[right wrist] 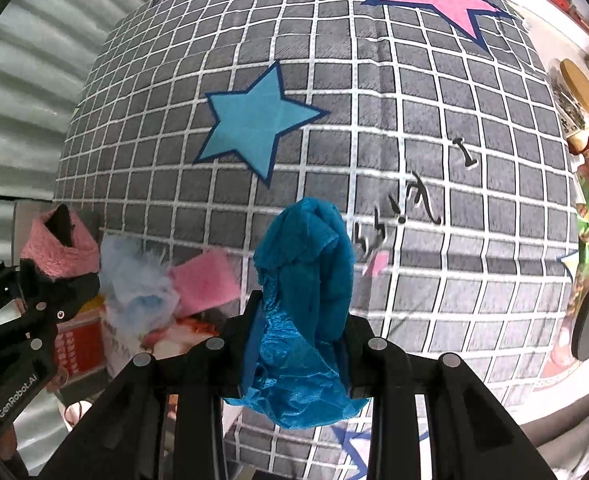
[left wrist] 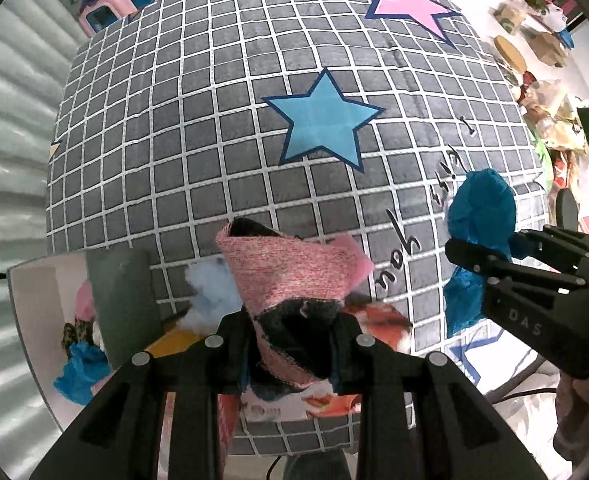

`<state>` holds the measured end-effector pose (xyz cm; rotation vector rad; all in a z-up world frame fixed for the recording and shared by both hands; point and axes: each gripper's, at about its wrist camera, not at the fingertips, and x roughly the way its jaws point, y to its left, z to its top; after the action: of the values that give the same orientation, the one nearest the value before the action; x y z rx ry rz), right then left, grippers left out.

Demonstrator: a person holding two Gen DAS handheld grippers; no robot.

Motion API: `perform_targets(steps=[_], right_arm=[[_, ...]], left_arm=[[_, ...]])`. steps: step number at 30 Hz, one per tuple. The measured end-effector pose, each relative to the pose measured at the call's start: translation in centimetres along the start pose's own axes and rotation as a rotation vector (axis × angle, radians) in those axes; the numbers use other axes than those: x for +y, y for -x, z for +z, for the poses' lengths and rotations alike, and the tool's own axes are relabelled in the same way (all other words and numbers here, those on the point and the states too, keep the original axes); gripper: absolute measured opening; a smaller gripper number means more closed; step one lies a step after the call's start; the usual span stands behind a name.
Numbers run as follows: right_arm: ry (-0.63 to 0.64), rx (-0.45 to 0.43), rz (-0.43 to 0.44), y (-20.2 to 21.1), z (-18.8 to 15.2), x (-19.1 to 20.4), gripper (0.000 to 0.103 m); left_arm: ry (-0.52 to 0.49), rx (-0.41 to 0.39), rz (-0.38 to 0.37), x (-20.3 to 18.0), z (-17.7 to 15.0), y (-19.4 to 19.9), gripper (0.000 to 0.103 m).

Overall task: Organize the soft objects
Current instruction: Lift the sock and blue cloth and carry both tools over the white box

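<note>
A: Pink knit sock [left wrist: 290, 280], black-toed, pinched in left gripper [left wrist: 290, 354]; jaws nearly closed on it, above rug [left wrist: 198, 128].
B: Blue cover [right wrist: 306, 300] clamped likewise in right gripper [right wrist: 298, 354].
A: Box [left wrist: 34, 280] at left, some softs in already.
B: Fluff [right wrist: 134, 276], pink cloth [right wrist: 206, 280] left on rug. Judged partway.

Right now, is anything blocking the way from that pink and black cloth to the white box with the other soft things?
Nothing visible does. The left hand-held gripper holds the pink and black cloth above the rug; the white box sits lower left, open-topped. Only a grey panel along its near side stands between, low enough to pass over, probably.
</note>
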<state>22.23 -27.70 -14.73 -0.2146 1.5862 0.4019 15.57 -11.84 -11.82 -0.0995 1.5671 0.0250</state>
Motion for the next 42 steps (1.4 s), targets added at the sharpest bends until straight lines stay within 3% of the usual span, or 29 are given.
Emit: perform_targets(steps=[23,42], right_arm=[[0.084,-0.015,-0.006,3.4,-5.4,8.6,0.033],[0.288,-0.062,-0.013,6.4,-6.0,19.8,0.033]], left_arm=[[-0.025,-0.068,-0.078,3.0,-9.5,5.1,0.031],[0.164,-0.176,-0.078,11.8,-15.0,8.9,0.031]])
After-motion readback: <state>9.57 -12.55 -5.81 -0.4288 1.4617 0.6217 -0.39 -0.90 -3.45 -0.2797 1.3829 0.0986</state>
